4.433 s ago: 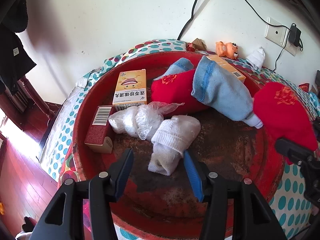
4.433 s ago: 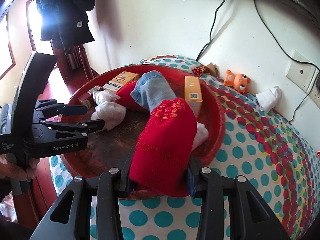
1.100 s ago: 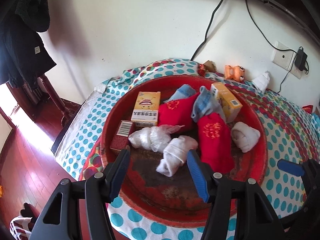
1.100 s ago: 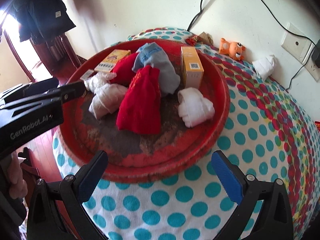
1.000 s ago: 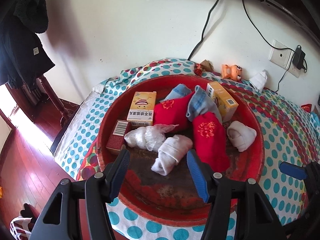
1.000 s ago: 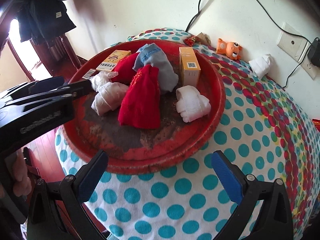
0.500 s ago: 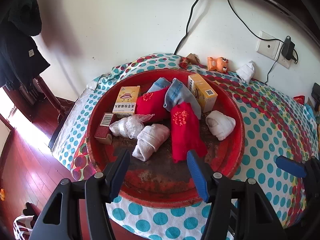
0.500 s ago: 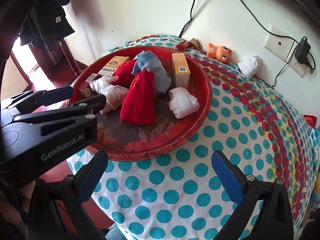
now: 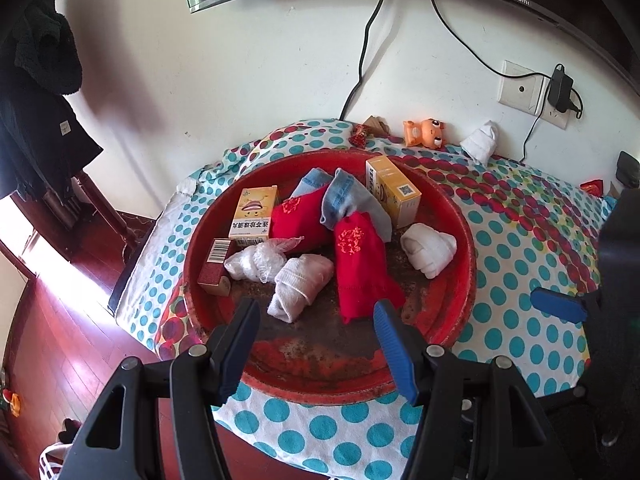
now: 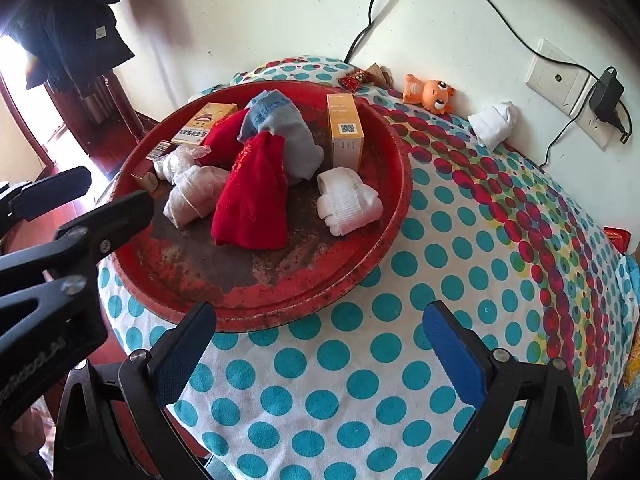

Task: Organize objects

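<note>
Bright daylight is admitted from the left, blown out on the floor [image 9: 60, 280]; edges are bent and vignetted by fisheye distortion.

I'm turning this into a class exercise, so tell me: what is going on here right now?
A person holds two grippers over a table with a polka-dot cloth. Both the left gripper and the right gripper are open and hold nothing. The red tray holds rolled socks, including a red sock and a white sock roll, plus small boxes. Another white sock roll lies outside the tray, near the wall.
</note>
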Demonstrator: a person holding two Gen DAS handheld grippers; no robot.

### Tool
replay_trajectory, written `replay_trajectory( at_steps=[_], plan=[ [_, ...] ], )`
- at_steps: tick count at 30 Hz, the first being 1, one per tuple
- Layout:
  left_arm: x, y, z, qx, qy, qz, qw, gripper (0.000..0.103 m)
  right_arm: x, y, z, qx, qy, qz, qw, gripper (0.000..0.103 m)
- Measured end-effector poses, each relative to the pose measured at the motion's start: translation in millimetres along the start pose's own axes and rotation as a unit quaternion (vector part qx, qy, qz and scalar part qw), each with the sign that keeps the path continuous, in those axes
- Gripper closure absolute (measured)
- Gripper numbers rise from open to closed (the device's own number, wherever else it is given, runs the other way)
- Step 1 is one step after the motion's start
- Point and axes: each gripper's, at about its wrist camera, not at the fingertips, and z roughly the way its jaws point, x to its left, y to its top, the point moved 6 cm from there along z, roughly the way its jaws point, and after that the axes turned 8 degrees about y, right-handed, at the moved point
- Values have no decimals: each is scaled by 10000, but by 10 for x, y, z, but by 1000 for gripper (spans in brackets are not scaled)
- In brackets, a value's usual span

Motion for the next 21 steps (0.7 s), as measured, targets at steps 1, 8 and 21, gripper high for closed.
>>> replay_trajectory(
  at_steps=[1,8,21],
  plan=[
    [5,4,12,20,-26,-15,10000,42,-6,3,15,16,26,21,10000,0],
    [14,12,96,8,7,-54,10000,42,40,16,32,65,108,-39,9999,0],
    [19,-38,209,118,-97,-163,9998,42,92,5,45,92,130,-117,9998,0]
  ],
)
